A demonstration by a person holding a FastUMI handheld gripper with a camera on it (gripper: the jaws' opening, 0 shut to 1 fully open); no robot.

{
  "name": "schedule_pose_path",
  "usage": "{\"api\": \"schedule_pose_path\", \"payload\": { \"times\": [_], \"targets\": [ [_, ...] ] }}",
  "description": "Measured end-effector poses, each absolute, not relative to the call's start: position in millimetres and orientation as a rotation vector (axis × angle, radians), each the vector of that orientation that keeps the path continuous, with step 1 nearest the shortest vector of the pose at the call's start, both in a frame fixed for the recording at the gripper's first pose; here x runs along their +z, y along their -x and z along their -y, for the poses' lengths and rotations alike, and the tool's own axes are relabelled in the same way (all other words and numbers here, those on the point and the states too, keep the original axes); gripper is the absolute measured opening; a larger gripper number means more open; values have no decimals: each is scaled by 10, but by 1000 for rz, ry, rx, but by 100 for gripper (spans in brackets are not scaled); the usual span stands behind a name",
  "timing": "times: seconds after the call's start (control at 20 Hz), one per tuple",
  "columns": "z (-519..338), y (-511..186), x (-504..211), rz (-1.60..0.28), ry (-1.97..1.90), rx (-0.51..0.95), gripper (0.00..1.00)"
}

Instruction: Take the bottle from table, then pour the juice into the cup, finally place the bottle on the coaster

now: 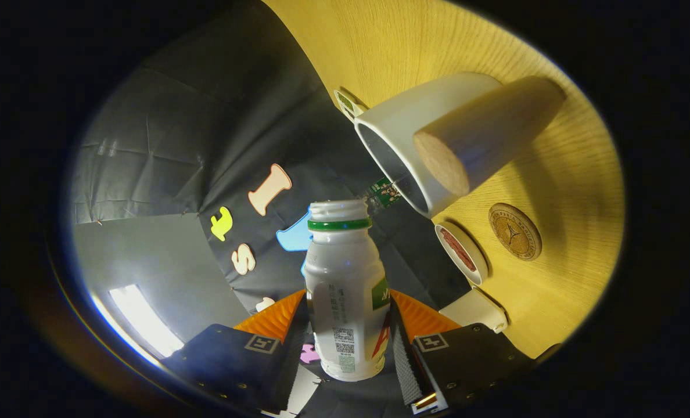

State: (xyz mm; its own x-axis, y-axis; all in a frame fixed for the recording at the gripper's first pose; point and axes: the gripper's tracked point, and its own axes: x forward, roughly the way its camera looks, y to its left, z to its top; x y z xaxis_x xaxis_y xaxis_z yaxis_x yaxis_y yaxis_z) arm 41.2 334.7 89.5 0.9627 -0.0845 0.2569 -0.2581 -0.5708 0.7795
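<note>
Pouring stage: the claw (348, 342) grips the uncapped bottle (345, 290) between both fingers, lifted off the counter (554, 302) and tilted, its mouth just beside the rim of the white cup (403, 139); the round coaster (514, 231) lies near the cup, awaiting the bottle; placement remains

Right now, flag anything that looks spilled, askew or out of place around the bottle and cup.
Nothing looks spilled or damaged. The bottle, uncapped, sits between the gripper fingers, both pressing its sides, its mouth short of the cup. The coaster lies flat on the table, bare. A small round tin stands beside it.
</note>
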Motion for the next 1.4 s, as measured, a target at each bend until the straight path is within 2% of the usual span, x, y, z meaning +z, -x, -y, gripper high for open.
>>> {"api": "schedule_pose_path", "payload": {
  "times": [0.45, 1.4],
  "targets": [
    [-3413, -459, 934, 251, -2111, 241, 70],
    [-3913, -803, 432, 1, -389, 67, 70]
  ]
}}
